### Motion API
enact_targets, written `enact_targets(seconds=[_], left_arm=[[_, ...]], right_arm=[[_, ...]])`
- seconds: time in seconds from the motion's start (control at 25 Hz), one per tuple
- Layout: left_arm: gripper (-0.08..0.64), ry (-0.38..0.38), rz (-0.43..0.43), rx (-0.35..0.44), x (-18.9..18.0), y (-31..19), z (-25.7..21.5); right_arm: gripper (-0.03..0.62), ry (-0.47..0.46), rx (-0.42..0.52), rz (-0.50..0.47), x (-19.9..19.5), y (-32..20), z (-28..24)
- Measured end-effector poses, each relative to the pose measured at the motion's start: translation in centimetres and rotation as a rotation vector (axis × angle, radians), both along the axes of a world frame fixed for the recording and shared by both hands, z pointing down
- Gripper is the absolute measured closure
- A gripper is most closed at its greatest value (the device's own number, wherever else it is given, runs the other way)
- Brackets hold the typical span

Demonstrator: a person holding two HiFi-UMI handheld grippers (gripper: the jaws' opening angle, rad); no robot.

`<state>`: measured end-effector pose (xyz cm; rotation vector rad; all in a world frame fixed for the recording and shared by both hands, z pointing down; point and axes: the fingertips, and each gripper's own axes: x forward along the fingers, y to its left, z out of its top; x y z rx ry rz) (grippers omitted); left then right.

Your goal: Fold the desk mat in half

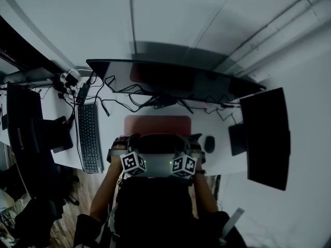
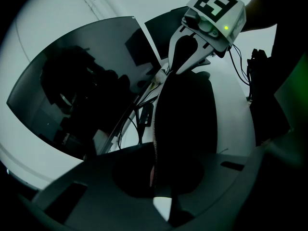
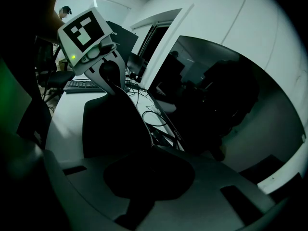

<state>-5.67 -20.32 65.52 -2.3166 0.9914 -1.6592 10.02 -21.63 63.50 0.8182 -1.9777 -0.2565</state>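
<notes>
Reddish desk mat (image 1: 158, 124) is lying on the white bench (image 1: 222, 159) in front of the monitor (image 1: 170, 79), with its near edge hanging raised. The left hand-held gripper (image 2: 155, 174) and the right hand-held gripper (image 3: 150, 150) are each pinching that raised edge with jaws closed tight.

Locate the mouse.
Head view, right of centre: the mouse sits on the white desk, just right of the desk mat and left of the side monitor.

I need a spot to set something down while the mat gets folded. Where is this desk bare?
There is a bare white strip between the keyboard and the desk mat, and another in front of the mouse, up to the right screen. It is crowded where cables run under the curved monitor and around the plugs at back left.
</notes>
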Motion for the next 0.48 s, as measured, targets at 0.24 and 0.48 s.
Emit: enact_targets(seconds=[0.24,0.48], left_arm=[[0.538,-0.002,-0.014,0.007,0.1,-2.8,0.0],[0.538,0.007,-0.046,0.001,-0.4,-5.6,1.6]], right_arm=[[0.574,-0.006,-0.011,-0.006,-0.1,-3.0,0.6],[0.574,-0.006,-0.023,-0.013,-0.5,-5.9,1.9]])
